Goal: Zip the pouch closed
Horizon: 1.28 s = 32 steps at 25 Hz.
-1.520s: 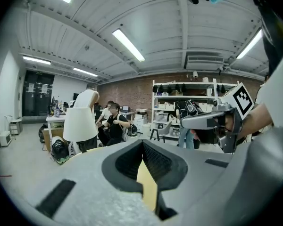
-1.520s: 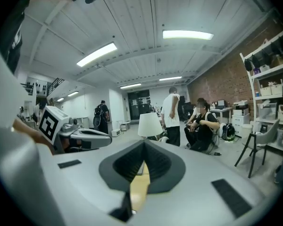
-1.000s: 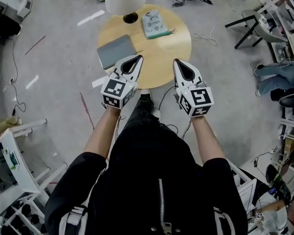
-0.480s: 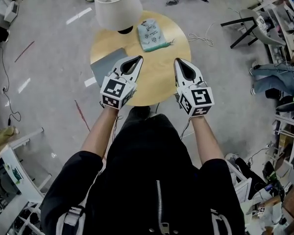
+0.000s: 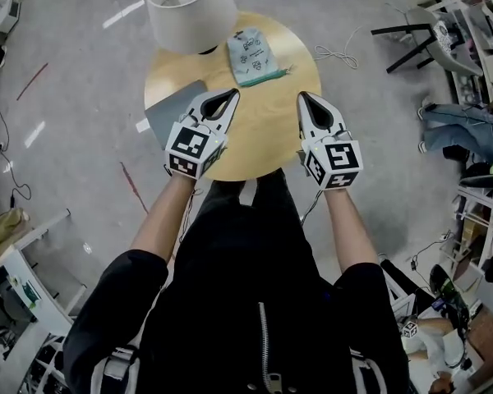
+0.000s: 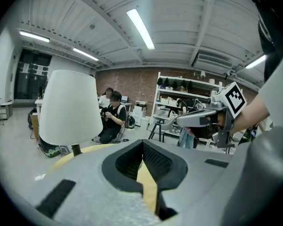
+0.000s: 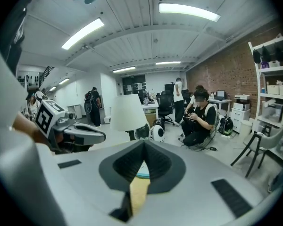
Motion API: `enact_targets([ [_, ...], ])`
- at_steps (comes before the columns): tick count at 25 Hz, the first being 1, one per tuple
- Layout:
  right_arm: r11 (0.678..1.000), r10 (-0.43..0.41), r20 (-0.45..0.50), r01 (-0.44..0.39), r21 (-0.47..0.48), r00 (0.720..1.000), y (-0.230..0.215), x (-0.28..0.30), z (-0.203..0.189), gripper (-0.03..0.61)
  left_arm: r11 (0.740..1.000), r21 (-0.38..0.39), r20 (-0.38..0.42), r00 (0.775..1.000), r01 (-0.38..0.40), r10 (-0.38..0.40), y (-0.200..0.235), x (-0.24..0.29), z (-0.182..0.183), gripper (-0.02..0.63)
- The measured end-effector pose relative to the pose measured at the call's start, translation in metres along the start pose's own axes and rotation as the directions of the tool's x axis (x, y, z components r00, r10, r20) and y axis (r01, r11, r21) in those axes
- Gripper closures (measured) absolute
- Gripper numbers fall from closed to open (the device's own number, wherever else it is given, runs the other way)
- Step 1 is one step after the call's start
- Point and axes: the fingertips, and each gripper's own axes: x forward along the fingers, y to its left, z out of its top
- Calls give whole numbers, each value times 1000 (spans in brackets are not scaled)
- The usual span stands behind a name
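Jaws of left gripper (image 5: 228,97) together, nothing between them. Jaws of right gripper (image 5: 303,98) also together and empty. Both grippers are held side by side over the near half of the round wooden worktop (image 5: 271,142), pointing across it and slightly down.

White lamp shade (image 5: 189,5) is ahead and to the left of the left jaws, at the worktop's far edge. A grey flat pad (image 5: 166,112) lies just left of the left jaws, partly hidden under that gripper.

The pouch (image 5: 251,54), pale teal with a printed face, lies flat ahead of both pairs of jaws, roughly between their two lines and a little nearer the left. It is apart from both, with bare worktop in between.

A white cable (image 5: 335,56) lies on the floor beyond and right of the right jaws.
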Motion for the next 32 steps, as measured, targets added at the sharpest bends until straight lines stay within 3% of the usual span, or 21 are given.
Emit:
enact_targets([
  [13,990,133,-85,-138,-44,987,-60,50,-27,574,994,-51,-62,994,-94,90,11,43,-13,607],
  [21,950,260,-159,-282,-137,952,-100,95,-51,572,976,-101,-97,978,-192,182,21,79,-34,607],
  [26,899,365,-241,-408,-158,899,-111,120,-82,529,959,-123,-131,962,-254,238,25,94,-50,607],
  [32,777,466,-386,-577,-252,796,-121,150,-124,500,929,-165,-177,936,-332,303,32,102,-65,607],
])
